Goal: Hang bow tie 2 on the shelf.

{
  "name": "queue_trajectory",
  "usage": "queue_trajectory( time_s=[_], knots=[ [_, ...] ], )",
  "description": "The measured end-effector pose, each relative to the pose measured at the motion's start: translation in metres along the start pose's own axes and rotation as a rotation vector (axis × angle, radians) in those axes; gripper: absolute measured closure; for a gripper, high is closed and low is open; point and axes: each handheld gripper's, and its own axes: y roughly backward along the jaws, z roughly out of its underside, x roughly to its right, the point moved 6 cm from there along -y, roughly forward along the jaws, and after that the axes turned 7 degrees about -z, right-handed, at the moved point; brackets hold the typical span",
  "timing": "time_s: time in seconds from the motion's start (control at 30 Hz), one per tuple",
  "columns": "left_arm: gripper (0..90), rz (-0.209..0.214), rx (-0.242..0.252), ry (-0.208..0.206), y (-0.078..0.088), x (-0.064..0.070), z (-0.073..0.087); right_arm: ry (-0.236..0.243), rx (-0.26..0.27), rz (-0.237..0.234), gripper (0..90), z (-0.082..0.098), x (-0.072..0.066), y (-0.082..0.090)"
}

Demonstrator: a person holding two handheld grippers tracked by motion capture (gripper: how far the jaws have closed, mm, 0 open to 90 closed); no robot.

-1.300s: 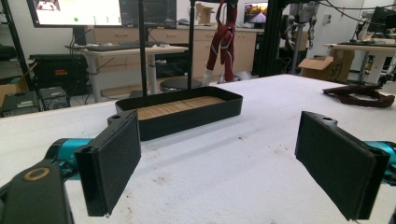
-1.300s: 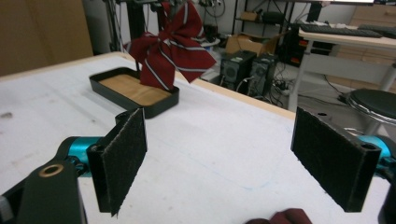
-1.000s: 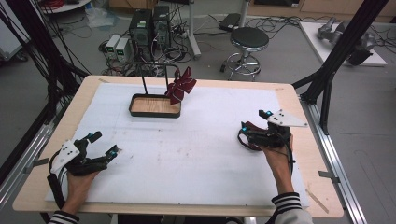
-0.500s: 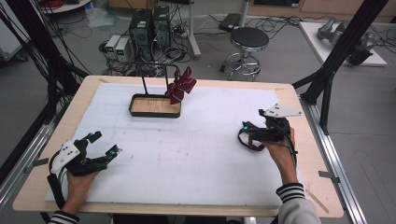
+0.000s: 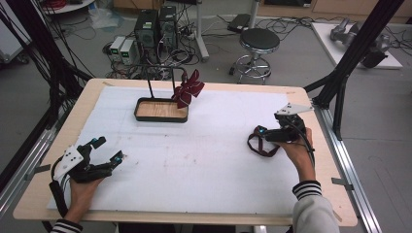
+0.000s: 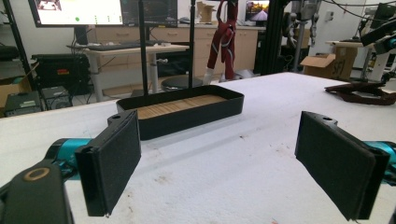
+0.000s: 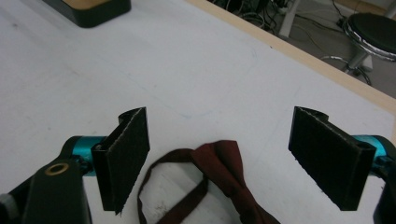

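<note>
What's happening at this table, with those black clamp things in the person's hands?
A person holds a two-jaw gripper in each hand. The right gripper hangs with jaws wide open over a dark red bow tie lying on the white table, not gripping it. Another bow tie hangs on a black stand with a wooden base. The left gripper rests open, empty.
</note>
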Motion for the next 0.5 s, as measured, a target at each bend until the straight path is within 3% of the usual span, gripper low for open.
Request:
queue_trajectory(
  time_s=[0.3,0.5],
  knots=[
    [14.7,0.0,-0.001,0.001,0.0,0.0,0.0,0.03,-0.094,0.002,21.9,0.005,0.01,-0.006],
    [14.8,-0.001,0.0,0.001,0.0,0.0,0.0,0.026,-0.12,0.005,23.3,0.002,0.016,-0.007]
  ],
)
